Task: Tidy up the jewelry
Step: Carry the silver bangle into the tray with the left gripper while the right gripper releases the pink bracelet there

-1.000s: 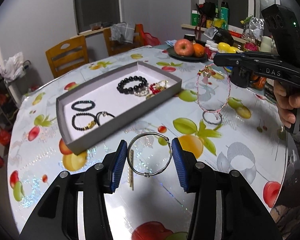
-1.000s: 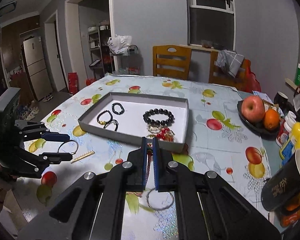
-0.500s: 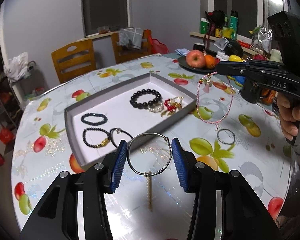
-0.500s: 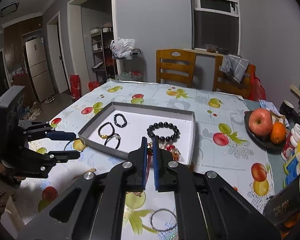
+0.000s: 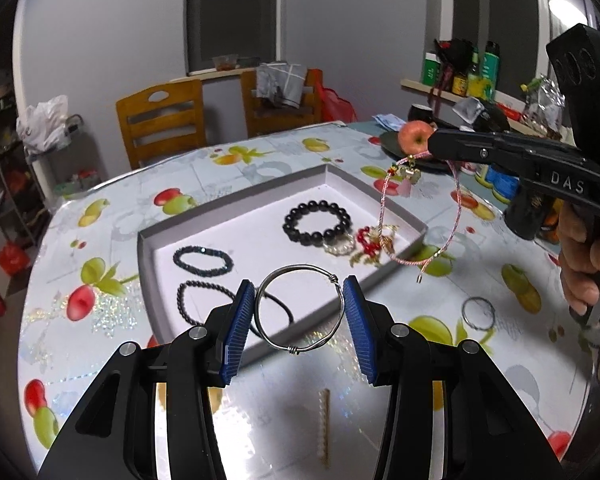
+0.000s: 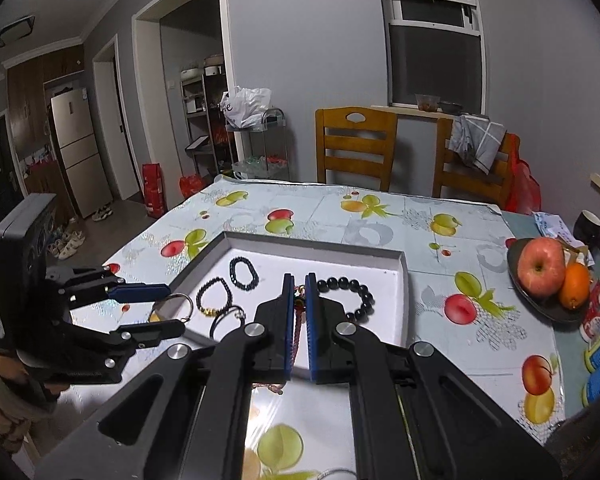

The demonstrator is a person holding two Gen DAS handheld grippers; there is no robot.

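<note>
Left gripper [image 5: 299, 322] holds the silver wire bangle [image 5: 300, 309] across its width, blue pads pressing the hoop from both sides, jaws fairly wide because the ring spans them. Hoop held off the surface [image 5: 440, 320], over the near rim of the grey tray [image 5: 148, 280]; likely lined up for a drop inside. Bangle's plane faces roughly toward the camera, tilted back a bit; it's round so no real long axis, wire-wrap knots at upper right and bottom.

Right gripper [image 6: 299, 320] is nearly closed, pinching the pink cord bracelet [image 5: 420, 216] at its top. In the left view the cord loop hangs down from the tip, long axis about vertical, gold charm near the pinch, loose end dangling at the bottom. It hangs at the tray's right corner, lowest part near or past the rim; can't tell if it touches. Pinch at the top probably lets the loop fall straight for laying down.

Tray already has a big black bead bracelet [image 5: 318, 222], two thin dark bead bracelets [image 5: 202, 260], a red and gold cluster [image 5: 370, 240]. A small ring [image 5: 478, 312] and a pale beaded strip [image 5: 323, 424] lie out on the surface, not yet sorted.
</note>
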